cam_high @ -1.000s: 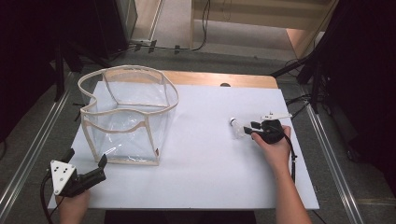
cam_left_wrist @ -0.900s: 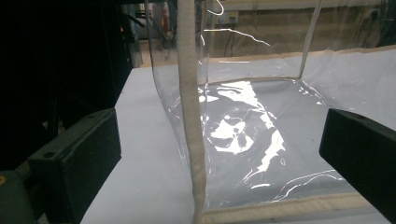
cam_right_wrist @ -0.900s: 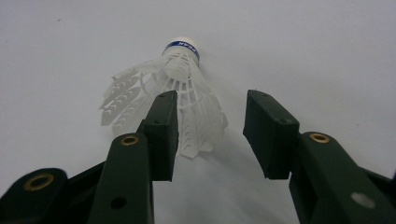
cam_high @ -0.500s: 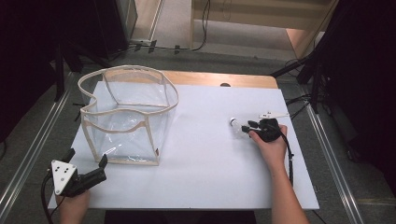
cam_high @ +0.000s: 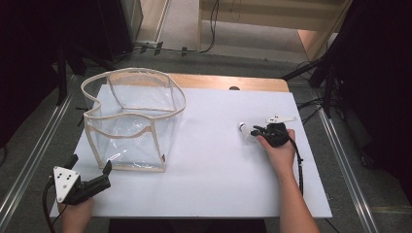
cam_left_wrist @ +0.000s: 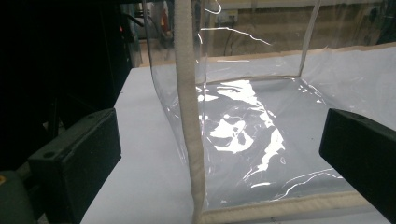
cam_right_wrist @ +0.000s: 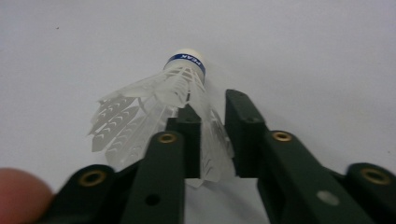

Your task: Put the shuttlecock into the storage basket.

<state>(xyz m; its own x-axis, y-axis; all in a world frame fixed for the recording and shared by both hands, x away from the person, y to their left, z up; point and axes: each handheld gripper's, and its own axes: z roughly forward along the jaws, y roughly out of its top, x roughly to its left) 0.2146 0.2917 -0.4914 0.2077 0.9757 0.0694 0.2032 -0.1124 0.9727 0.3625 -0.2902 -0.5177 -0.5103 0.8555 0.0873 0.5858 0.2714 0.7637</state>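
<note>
On the white table (cam_high: 214, 184), the shuttlecock (cam_right_wrist: 163, 100) lies at about three o'clock, cork pointing toward nine o'clock and the clear bag (cam_high: 131, 121), its skirt apparently pinched by the just-closing right gripper (cam_right_wrist: 212, 121), while the farther left gripper (cam_high: 90, 170) waits spread at seven o'clock.

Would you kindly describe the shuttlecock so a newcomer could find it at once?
Start at the white table and go to its right side, away from the clear bag on the left. There the right claw has just been closing on the white plastic shuttlecock; its feathered skirt and blue-banded cork tip set it apart.
</note>
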